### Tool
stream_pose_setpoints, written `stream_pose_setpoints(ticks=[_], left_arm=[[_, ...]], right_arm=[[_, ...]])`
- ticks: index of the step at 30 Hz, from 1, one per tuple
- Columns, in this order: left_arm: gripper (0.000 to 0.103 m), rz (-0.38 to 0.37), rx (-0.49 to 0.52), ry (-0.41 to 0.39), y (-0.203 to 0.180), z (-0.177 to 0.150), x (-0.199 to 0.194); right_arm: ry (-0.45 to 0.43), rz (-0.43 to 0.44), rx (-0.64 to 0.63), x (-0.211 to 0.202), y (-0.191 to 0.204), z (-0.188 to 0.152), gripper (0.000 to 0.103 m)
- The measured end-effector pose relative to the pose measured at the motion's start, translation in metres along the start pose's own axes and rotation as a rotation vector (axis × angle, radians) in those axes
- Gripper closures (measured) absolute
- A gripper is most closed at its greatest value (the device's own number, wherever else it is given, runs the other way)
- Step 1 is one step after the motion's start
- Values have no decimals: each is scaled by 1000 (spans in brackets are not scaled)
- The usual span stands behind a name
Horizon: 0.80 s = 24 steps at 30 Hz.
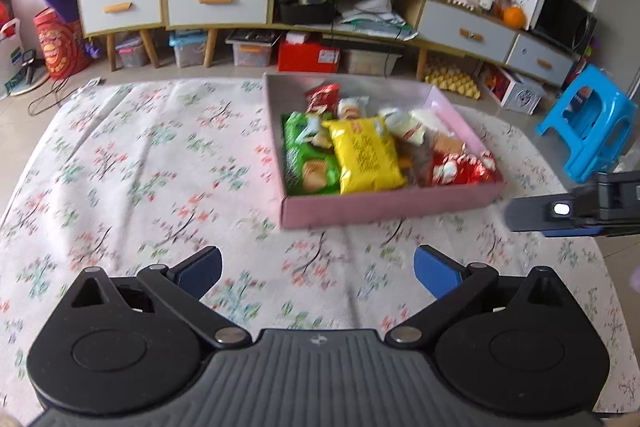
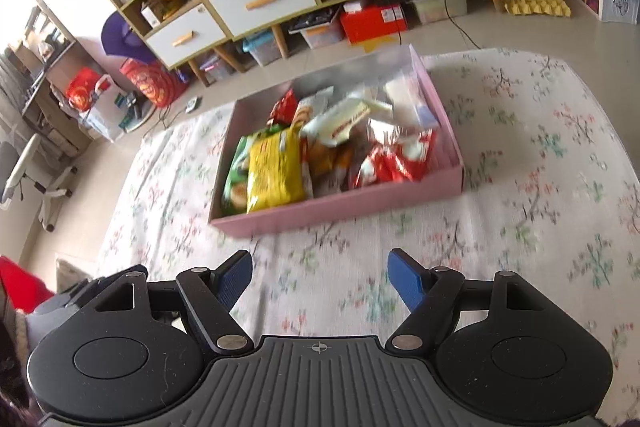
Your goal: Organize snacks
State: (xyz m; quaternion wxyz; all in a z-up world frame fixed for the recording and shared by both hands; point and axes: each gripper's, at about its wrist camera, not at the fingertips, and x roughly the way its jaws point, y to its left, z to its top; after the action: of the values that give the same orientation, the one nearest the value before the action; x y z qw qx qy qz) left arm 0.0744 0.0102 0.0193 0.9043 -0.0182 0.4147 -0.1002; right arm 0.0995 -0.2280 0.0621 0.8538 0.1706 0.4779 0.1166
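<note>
My left gripper (image 1: 318, 269) hangs with its blue fingers (image 1: 436, 269) spread wide, released, nothing between them, only the floral cloth (image 1: 140, 163) below. My right gripper (image 2: 320, 279) is likewise released, its fingers (image 2: 406, 279) parted over the same cloth and gripping nothing. Ahead of both, resting on the cloth, sits the pink box (image 1: 384, 205), well apart from either set of fingers. Inside it lie the snacks: a yellow packet (image 1: 366, 157) near the middle front, a green packet (image 1: 306, 163) touching its left side, red-and-white wrappers (image 1: 460, 167) in the front right corner, and paler packets behind, too blurred to read. In the left view my right gripper shows at the right edge, just beside the box's near corner. Beyond stands a low cabinet (image 1: 216, 1) with drawers and a blue stool (image 1: 588, 123).
</note>
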Motion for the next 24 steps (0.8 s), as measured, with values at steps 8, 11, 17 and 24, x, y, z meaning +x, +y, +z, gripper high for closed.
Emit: stream_pose_setpoints(ticks=[8,11,17,24], left_arm=[[0,-7,-53,39,9,-20,-16],[0,8,-49,35,6,-26,-21],[0,26,-67,65,2,-42,-19],[0,81,-48,100,-6,-49,-10]], right_arm=[[44,-33,-22,-18,3,-33,27],[33,-21,-27,-18,3,-44,25],[-16,-38,-70,-13,0,-56,21],[-59,-94,-156,-9,-2,-60,20]])
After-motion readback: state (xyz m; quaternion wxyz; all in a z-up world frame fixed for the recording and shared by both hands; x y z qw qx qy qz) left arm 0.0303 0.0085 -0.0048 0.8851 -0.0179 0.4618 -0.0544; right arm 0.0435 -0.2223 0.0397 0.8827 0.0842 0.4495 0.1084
